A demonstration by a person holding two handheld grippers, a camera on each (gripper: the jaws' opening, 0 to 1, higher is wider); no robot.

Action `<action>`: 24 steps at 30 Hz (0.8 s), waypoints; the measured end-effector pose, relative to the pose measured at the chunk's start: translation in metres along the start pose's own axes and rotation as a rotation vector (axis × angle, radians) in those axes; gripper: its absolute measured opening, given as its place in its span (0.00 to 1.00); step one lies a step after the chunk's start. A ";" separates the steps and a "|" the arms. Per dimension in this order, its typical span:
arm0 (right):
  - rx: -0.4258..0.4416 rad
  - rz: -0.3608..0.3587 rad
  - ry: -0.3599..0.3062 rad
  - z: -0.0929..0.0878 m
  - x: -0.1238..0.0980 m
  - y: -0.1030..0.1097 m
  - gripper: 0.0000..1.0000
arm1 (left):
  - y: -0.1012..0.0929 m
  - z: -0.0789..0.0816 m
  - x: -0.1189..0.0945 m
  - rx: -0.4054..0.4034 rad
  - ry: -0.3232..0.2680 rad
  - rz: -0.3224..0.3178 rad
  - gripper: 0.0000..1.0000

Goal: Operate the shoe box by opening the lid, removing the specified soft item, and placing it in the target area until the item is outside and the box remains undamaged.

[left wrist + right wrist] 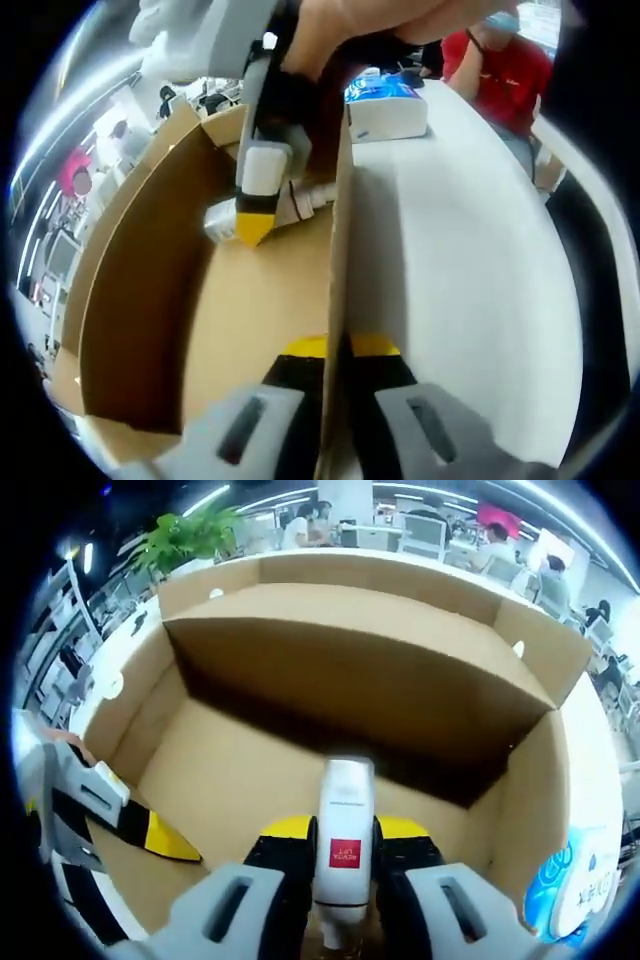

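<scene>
The right gripper [343, 875] pinches a light, squeezable white tube [345, 865] at mid-body inside the shoe box [330, 650], while the left gripper [335, 375] clamps the thin, bendable wall.

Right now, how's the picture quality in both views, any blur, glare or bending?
Left gripper view: strong fisheye bending, the white table curves away; the right hand-held gripper and the person's hand near the top are blurred. Right gripper view: the white tube is soft up close, the cardboard box walls bow, a dark shadow lies under its raised flap, and ceiling lights glare.
</scene>
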State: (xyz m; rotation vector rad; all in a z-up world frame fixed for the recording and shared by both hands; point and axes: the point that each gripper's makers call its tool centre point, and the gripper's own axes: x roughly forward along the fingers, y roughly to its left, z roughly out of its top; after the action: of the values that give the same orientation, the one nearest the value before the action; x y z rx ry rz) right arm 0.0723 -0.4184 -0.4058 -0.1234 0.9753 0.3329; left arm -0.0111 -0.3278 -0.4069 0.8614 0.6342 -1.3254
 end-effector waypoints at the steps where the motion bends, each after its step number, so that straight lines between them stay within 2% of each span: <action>1: 0.002 0.004 -0.006 0.002 -0.004 0.001 0.21 | 0.000 0.000 0.000 -0.002 0.000 0.001 0.03; 4: 0.032 0.020 -0.049 0.011 -0.010 0.002 0.20 | 0.001 0.000 -0.001 0.001 0.000 0.000 0.03; 11: 0.089 0.038 -0.137 0.030 -0.044 0.002 0.20 | 0.001 -0.002 0.002 0.002 -0.001 -0.003 0.03; 15: 0.102 0.045 -0.187 0.039 -0.073 0.001 0.20 | 0.001 -0.002 0.002 0.000 -0.001 -0.003 0.03; 20: 0.134 0.028 -0.263 0.047 -0.120 -0.015 0.20 | 0.002 -0.002 0.002 -0.001 -0.001 -0.002 0.03; 24: 0.160 -0.021 -0.290 0.035 -0.156 -0.043 0.20 | 0.002 -0.002 0.002 0.001 -0.001 -0.002 0.03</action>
State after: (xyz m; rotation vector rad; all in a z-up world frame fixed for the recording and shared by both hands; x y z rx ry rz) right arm 0.0341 -0.4847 -0.2592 0.0590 0.7097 0.2439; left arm -0.0091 -0.3273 -0.4091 0.8611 0.6338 -1.3282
